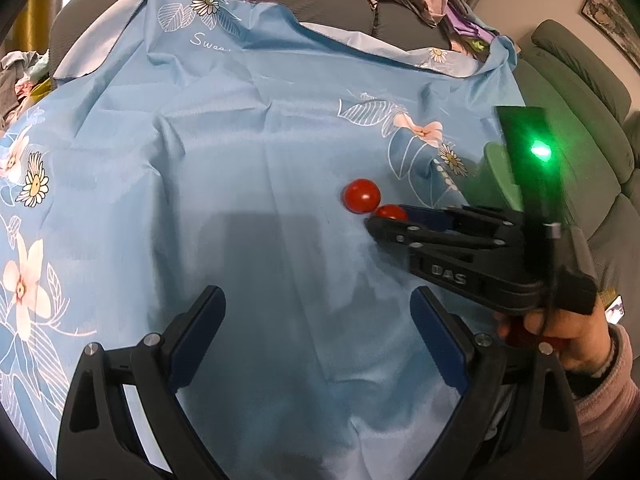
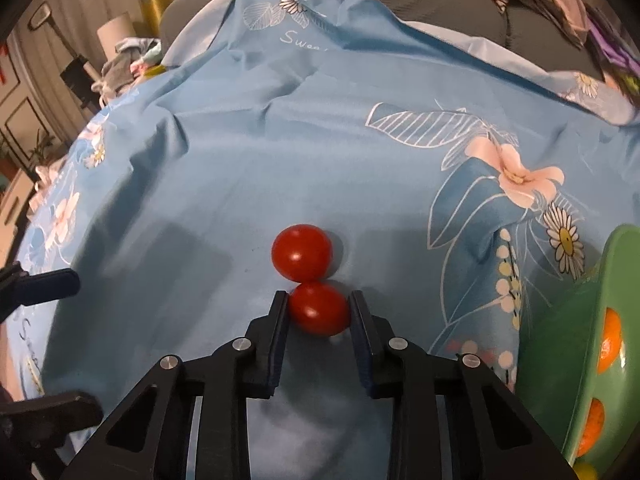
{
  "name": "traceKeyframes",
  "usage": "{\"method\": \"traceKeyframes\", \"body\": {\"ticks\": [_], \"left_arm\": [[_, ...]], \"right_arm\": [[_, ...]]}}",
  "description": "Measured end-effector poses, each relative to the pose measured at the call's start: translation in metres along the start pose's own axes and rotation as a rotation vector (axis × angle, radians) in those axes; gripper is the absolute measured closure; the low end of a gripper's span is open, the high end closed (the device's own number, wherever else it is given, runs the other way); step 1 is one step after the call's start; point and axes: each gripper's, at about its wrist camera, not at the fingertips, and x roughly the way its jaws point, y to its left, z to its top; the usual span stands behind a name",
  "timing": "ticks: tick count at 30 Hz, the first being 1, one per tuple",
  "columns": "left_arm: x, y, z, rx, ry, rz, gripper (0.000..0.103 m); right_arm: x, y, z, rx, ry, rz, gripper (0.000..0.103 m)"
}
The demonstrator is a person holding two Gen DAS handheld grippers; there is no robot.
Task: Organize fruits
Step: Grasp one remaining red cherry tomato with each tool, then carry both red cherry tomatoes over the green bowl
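On the left, the left tool (image 1: 316,328) hangs with its jaws wide and nothing between them, over bare blue cloth (image 1: 240,160). It holds nothing and stands well apart from the fruit.

Near the middle of the cloth lie two red tomatoes, touching each other. The far tomato (image 2: 302,252) sits free. The near tomato (image 2: 319,309) lies between the pads of the right tool (image 2: 319,312), whose jaws are narrow and pressed against both its sides. The fruit rests on the cloth, not yet lifted.

At the right edge stands a green bowl (image 2: 560,340), with orange fruits (image 2: 610,344) already inside it.

The step in hand looks like the pick-up of the near tomato. The next move likely calls for a straight lift without nudging the far one, which could roll, then a carry to the right, over the bowl's rim.

The near tomato is almost round; its slightly longer axis seems to run across the jaws, left to right. Which way its stem end points cannot be told.
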Motion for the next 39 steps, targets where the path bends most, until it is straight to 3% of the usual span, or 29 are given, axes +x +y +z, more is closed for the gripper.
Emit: {"method": "traceKeyframes", "body": {"ticks": [8,11,19,23,24,32,39], "left_arm": [[0.025,-0.017,0.03,0.048,-0.018,0.031,0.01],[0.045,-0.03,0.041,0.088,-0.015,0.044,0.013],[0.092,-0.055,0.06,0.169,0.016,0.113,0.039],[0.102,-0.054,0.062,0.157,0.049,0.112,0.068],[0.103,-0.054,0.062,0.162,0.055,0.116,0.07],[0.105,-0.057,0.061,0.17,0.064,0.133,0.072],[0.078,-0.077,0.054,0.189,0.027,0.087,0.072]], "right_arm": [[-0.075,-0.023,-0.013,0.104,-0.204,0.034,0.071],[-0.09,-0.037,-0.019,0.147,-0.235,0.062,0.071],[-0.102,-0.058,-0.029,0.184,-0.264,0.076,0.071],[-0.105,-0.067,-0.034,0.204,-0.271,0.089,0.071],[-0.105,-0.068,-0.035,0.207,-0.272,0.092,0.071],[-0.109,-0.072,-0.042,0.231,-0.281,0.093,0.071],[-0.118,-0.081,-0.049,0.26,-0.298,0.079,0.071]]}}
